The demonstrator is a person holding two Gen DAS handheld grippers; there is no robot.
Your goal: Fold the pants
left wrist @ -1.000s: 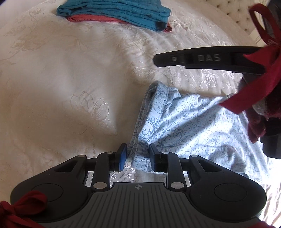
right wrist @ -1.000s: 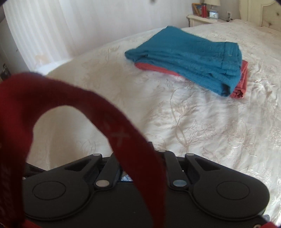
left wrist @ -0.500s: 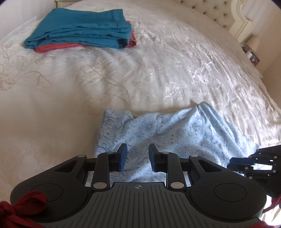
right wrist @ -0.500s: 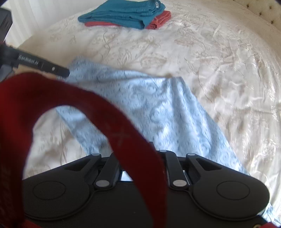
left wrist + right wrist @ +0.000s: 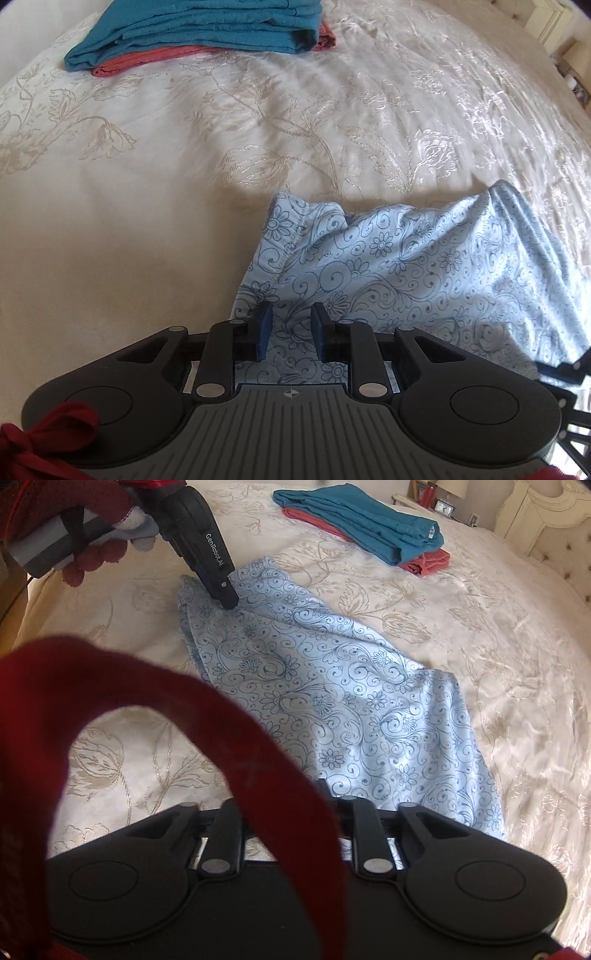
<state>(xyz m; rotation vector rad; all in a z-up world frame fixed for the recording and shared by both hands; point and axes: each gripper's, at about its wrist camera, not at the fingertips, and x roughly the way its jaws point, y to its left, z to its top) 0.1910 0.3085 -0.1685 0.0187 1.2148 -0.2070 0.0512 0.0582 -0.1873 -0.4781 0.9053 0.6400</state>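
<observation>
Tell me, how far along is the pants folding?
Done: teal pants lie folded on red ones at the far side of the bed. In hand: the floral pants are spread out, rumpled, no tidy fold yet. The left tool sits open over one end; the right tool is at the other end, its tips hidden by a red strap. Left: the folding itself, probably then stacking.

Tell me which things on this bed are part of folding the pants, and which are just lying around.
Part of the job:
- light blue patterned pants, spread on the bedspread
- left gripper, jaws apart over one end of the pants
- right gripper, fingertips hidden behind a red strap

Just lying about:
- folded teal garment stacked on a folded coral garment
</observation>
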